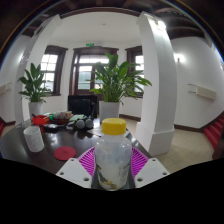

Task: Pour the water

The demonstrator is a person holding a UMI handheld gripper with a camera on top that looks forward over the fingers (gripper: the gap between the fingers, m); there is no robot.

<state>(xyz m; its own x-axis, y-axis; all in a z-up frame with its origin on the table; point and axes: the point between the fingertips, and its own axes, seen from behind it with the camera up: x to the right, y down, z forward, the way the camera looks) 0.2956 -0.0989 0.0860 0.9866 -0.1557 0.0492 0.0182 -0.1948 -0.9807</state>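
Fingers of the hand-held gripper (112, 166) are pressed in on a clear plastic bottle with a yellow screw cap (113, 152), one purple pad (88, 159) against each side of it, so the bottle stands upright, pinched between them. Whether it rests on anything underneath cannot be told. Just beyond the bottle and to its left lies a dark round table (40, 150). On that table, left of the bottle, stands a white cup (33, 138), and nearer the bottle lies a small flat red disc (65, 153). Farther back on the table sits a clutter of small items, too blurred to name. Behind the bottle rises a tall green potted plant in a white pot (112, 84), and a white square column (158, 85) stands to the bottle's right.
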